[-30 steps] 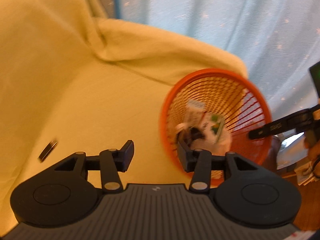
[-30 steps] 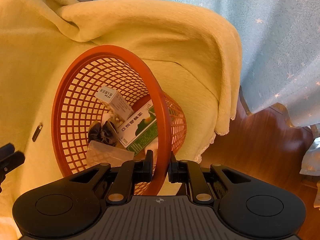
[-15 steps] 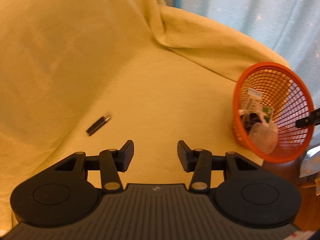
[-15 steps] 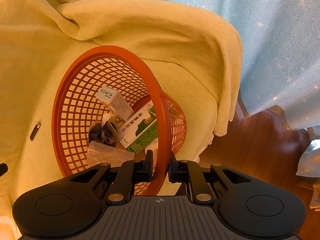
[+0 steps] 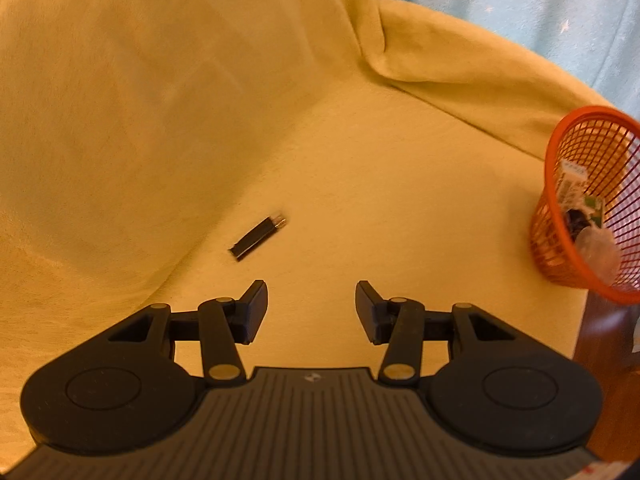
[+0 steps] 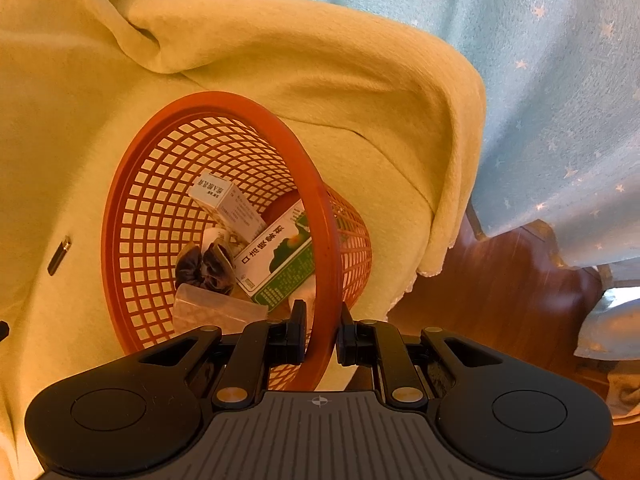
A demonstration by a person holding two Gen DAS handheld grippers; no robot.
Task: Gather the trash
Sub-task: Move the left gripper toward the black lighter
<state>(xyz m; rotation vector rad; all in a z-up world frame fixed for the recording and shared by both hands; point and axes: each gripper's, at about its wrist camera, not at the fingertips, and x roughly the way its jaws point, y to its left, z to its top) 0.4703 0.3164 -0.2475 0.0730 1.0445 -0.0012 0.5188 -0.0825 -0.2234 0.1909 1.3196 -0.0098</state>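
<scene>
Swung away from the orange basket within the last second; left gripper now spread wide and empty, aimed just short of the small black stick lying on the yellow sofa cover. Right gripper still clamped on the basket rim. Probably the next pickup.
</scene>
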